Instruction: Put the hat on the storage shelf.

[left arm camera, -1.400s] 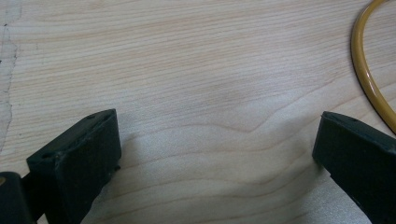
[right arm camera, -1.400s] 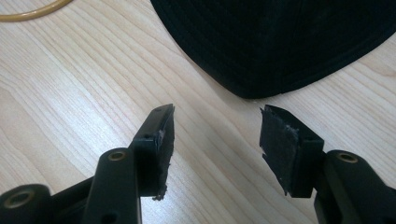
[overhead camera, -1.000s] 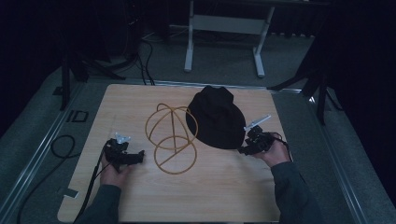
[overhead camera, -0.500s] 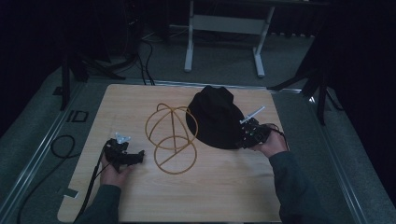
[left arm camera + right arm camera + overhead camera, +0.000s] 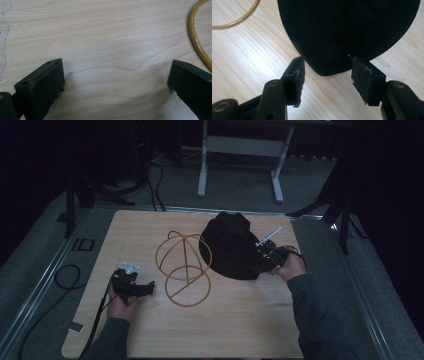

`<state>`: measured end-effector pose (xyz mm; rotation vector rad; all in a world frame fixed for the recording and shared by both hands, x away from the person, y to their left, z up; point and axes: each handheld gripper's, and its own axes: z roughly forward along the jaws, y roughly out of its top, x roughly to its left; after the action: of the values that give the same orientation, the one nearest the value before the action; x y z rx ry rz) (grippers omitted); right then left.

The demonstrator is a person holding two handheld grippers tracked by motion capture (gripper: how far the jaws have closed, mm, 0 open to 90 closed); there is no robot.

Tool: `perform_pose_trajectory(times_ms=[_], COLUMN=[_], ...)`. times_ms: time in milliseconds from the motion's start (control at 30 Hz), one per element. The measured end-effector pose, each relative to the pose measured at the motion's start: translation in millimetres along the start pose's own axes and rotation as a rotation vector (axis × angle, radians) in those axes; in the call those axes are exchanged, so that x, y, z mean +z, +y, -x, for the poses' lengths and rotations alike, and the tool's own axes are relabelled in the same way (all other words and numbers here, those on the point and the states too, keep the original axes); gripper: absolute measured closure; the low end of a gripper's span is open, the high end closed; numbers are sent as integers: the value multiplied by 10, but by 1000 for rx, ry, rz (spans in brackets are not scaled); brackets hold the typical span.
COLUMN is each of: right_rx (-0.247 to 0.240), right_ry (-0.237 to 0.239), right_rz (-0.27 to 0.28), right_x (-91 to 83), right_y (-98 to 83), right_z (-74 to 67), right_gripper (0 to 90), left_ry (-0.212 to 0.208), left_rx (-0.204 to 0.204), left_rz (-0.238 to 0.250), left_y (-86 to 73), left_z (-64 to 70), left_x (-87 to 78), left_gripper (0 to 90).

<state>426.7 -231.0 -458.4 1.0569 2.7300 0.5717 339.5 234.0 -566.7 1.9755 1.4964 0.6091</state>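
Holding a gripper in each hand, you have the wire stand as the marker between them on the wooden table. Nearest you and to the left of that stand, your left gripper rests low over the board, its jaws spread wide with bare wood between them and nothing in their hold; in the left gripper view the stand's yellow base ring curves past just beyond the right-hand jaw. To the right of the stand, your right gripper sits at the near right edge of the black hat. Its jaws stand well apart, and in the right gripper view the rim of the hat lies just ahead of the two padded tips, dipping a little way into the gap between them; the pads do not press on it, so the hat is not gripped. That hat lies flat on the table just right of the stand, its left edge overlapping the stand's wire loops in the high view. Beyond the table's far edge, past the stand, a grey metal frame stands on the floor.
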Motion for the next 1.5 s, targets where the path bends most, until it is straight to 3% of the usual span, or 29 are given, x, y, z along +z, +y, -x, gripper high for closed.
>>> perform_pose_trajectory(times_ms=[567,833,1500], right_rx=[39,17,31], right_ry=[-5,-19,-30], right_rz=[-6,-14,-18], right_x=[-58,-92,-16], right_y=[207,331,678], right_z=[97,72,71], right_gripper=[411,378,326], left_ry=[0,0,0], left_rx=[0,0,0], left_rz=[0,0,0], left_y=[0,0,0], left_z=[0,0,0], left_x=[0,0,0], left_gripper=[13,13,13])
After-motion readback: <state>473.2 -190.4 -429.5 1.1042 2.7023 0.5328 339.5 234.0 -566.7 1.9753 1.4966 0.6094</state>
